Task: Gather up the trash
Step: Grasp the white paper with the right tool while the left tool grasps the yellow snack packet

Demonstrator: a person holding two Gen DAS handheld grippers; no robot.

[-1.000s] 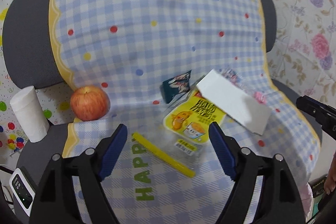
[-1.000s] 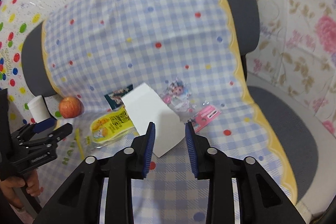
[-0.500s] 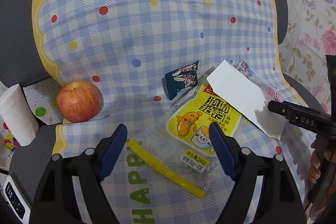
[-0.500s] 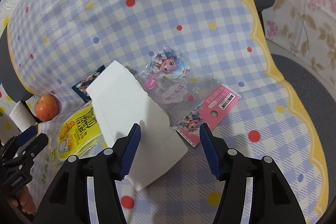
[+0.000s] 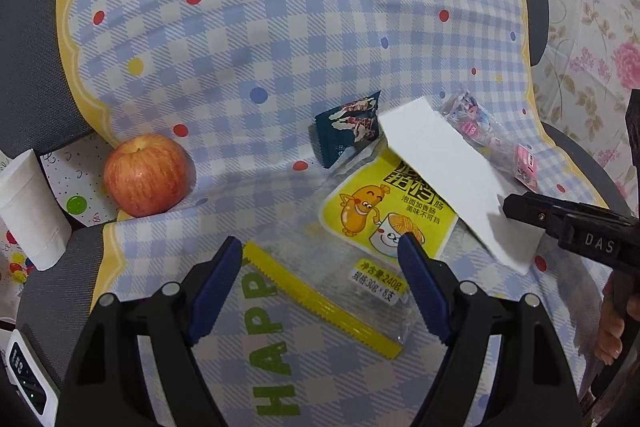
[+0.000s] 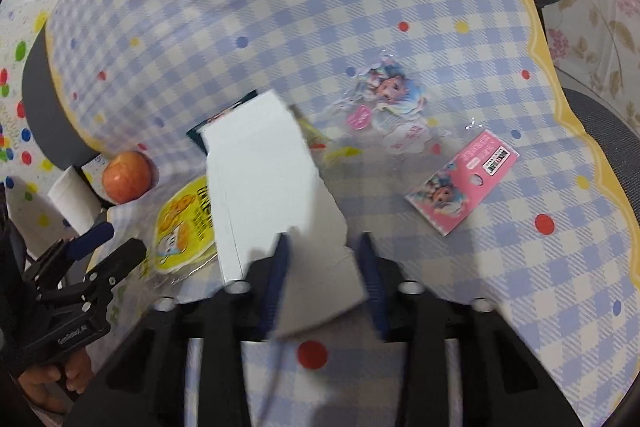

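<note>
Trash lies on a checked cloth over a grey chair. A torn white paper piece (image 6: 272, 183) lies over a yellow sausage wrapper (image 5: 376, 227). My right gripper (image 6: 324, 251) is open, its jaws on either side of the paper's near edge; it also shows in the left wrist view (image 5: 520, 207). My left gripper (image 5: 320, 267) is open above the yellow wrapper's clear end and its yellow strip (image 5: 320, 301). A dark small packet (image 5: 348, 127), a clear cartoon wrapper (image 6: 384, 107) and a pink card wrapper (image 6: 464, 183) lie around.
A red apple (image 5: 146, 175) sits at the cloth's left edge, beside a white paper roll (image 5: 28, 211). A white device (image 5: 28, 375) is at the lower left. The chair back (image 5: 28, 39) rises behind; floral wall (image 5: 592, 7) on the right.
Both grippers have moved down and closer to the trash. The right gripper has come forward so that its open jaws now straddle the white paper's near edge.
</note>
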